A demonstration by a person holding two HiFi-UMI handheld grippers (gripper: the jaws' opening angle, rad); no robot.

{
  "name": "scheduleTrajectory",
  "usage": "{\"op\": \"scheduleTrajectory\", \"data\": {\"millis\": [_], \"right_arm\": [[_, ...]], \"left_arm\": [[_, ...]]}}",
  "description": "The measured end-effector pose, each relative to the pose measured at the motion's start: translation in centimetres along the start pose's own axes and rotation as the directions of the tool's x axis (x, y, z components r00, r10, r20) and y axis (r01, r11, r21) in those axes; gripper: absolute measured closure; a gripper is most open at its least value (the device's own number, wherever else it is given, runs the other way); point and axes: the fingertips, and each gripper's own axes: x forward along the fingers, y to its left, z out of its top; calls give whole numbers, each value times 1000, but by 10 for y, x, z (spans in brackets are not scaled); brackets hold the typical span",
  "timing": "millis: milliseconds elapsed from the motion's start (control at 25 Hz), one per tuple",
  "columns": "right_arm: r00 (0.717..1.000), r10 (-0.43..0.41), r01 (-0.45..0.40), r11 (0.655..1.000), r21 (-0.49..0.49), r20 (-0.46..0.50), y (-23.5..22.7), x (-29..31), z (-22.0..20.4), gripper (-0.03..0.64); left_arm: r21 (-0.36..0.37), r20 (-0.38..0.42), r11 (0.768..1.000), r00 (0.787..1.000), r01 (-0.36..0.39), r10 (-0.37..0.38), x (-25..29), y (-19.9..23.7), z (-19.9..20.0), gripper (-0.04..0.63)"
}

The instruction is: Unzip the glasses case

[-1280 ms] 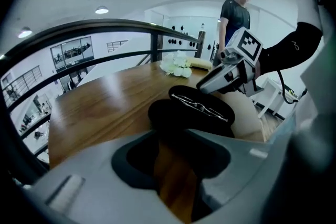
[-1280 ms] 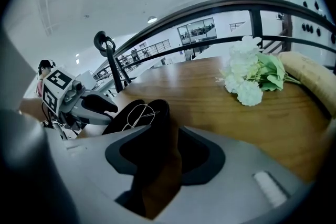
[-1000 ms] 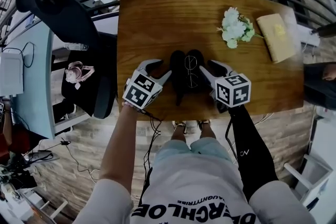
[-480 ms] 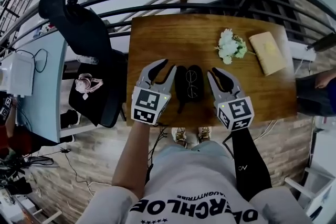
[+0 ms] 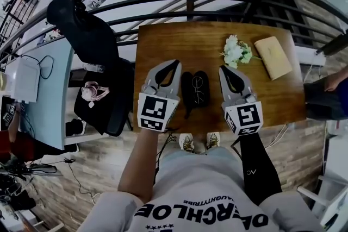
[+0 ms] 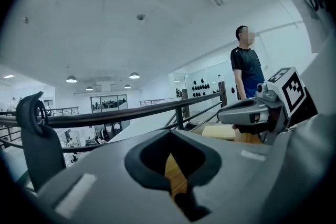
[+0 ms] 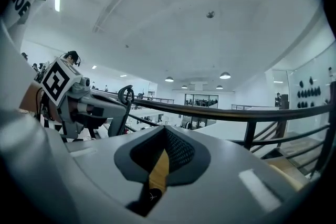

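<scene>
Head view: the glasses case [image 5: 194, 89] lies on the wooden table [image 5: 163, 41], close to the near edge and about midway along it. The case is black and lies open. A pair of glasses [image 5: 198, 88] shows inside it.

The left gripper [image 5: 173, 66] is held to the left of the case and the right gripper [image 5: 224, 71] to its right. Neither gripper touches the case.

Left gripper view: the jaws have just been closing and now meet at the tips. Nothing is between them; only a strip of table wood shows through the gap behind the tips. The tool is clenched and empty. This view points nearly level, over the table toward a dark railing [image 6: 131, 113]. The right gripper appears at the right of this view, with a standing person [image 6: 245, 63] behind it.

Right gripper view: the jaws have just been closing and are likewise together, with nothing between them. The tool is clenched and empty.

Other items on the table: a bunch of white flowers [image 5: 236, 50] lies toward the far right, and a tan pouch [image 5: 273, 57] lies just beside it, near the far right corner. A black chair [image 5: 92, 41] stands off the table's left edge.
</scene>
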Motion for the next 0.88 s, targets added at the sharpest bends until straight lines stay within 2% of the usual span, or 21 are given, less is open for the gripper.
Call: {"op": "scheduleTrajectory", "data": {"millis": [880], "right_arm": [[1000, -2, 2, 1000, 23, 6, 2, -3, 5, 589]], "left_arm": [[-2, 31, 1000, 999, -21, 21, -7, 5, 13, 485]]}}
